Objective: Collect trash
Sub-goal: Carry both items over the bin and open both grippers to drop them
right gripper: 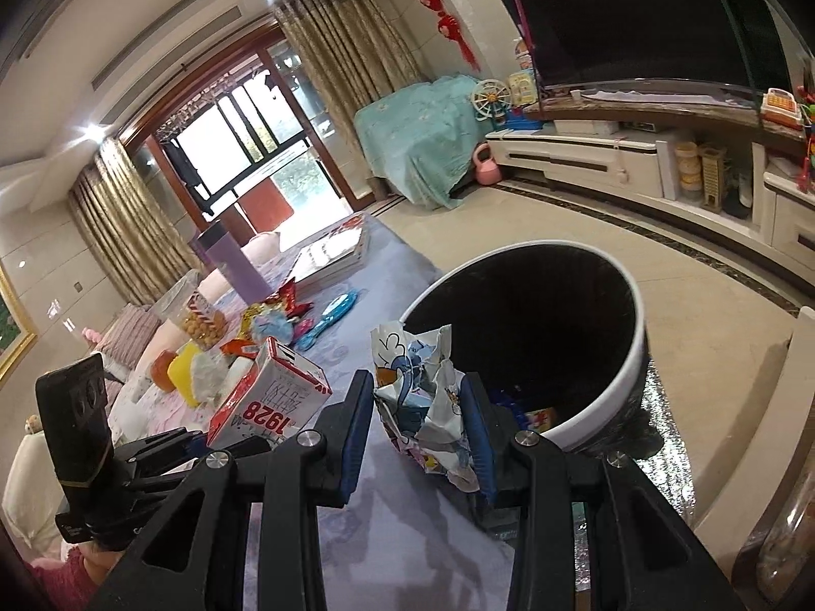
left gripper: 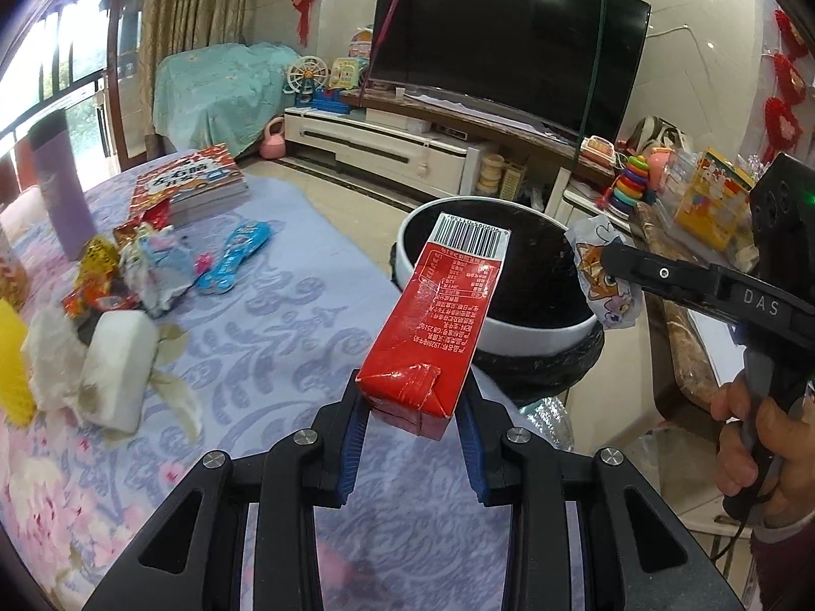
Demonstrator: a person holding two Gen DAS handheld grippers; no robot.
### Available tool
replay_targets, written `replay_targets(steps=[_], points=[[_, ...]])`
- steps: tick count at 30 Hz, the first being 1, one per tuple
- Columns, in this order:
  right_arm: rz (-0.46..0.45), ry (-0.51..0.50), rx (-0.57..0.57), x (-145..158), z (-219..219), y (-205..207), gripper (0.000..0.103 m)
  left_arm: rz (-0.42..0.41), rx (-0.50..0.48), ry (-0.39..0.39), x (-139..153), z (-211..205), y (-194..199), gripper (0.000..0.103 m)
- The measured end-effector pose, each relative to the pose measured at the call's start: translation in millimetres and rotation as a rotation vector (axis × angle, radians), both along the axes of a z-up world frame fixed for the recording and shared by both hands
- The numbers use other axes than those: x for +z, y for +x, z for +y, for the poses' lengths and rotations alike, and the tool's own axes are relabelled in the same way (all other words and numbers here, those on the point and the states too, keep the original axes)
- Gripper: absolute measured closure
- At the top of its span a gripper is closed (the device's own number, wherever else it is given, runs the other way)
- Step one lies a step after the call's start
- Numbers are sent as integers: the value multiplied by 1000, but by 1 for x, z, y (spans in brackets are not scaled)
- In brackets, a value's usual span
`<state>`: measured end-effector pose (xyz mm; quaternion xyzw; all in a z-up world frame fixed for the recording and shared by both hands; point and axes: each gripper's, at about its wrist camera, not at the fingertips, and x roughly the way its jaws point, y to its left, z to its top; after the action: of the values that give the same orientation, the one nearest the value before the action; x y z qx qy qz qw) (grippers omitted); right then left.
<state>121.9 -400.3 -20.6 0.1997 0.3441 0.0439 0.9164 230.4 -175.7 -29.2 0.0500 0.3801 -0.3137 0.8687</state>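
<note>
My left gripper (left gripper: 412, 402) is shut on a red milk carton (left gripper: 438, 315), held out toward the round white-rimmed trash bin (left gripper: 407, 249) lined with a black bag. The carton also shows in the right wrist view (right gripper: 265, 397). My right gripper (right gripper: 420, 407) is shut on a crumpled cartoon-print wrapper (right gripper: 423, 387), held at the bin's near rim (right gripper: 611, 397). In the left wrist view that wrapper (left gripper: 603, 275) hangs over the bin's right edge in the right gripper (left gripper: 619, 262). Several wrappers and tissues (left gripper: 132, 275) lie in a pile on the table.
A purple-patterned tablecloth (left gripper: 285, 336) covers the table. On it are a blue wrapper (left gripper: 234, 254), a white block (left gripper: 119, 371), a stack of books (left gripper: 191, 183), a purple bottle (left gripper: 61, 188) and a yellow object (left gripper: 12, 361). A TV stand (left gripper: 407, 142) stands behind.
</note>
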Motion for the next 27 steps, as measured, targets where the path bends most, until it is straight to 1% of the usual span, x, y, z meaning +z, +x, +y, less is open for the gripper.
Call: replay_targets(steps=[15,20,27], points=[[46,-16,-43,-8,-33,22,67,19,-21,35,2,-54,36,71],[66,-22,-51,-10,-43,30,67,22,-30,61,1,-74,51,71],[93,-45,-54,-12,-48,39,67,37,-42,81,-1,-95,68,71]])
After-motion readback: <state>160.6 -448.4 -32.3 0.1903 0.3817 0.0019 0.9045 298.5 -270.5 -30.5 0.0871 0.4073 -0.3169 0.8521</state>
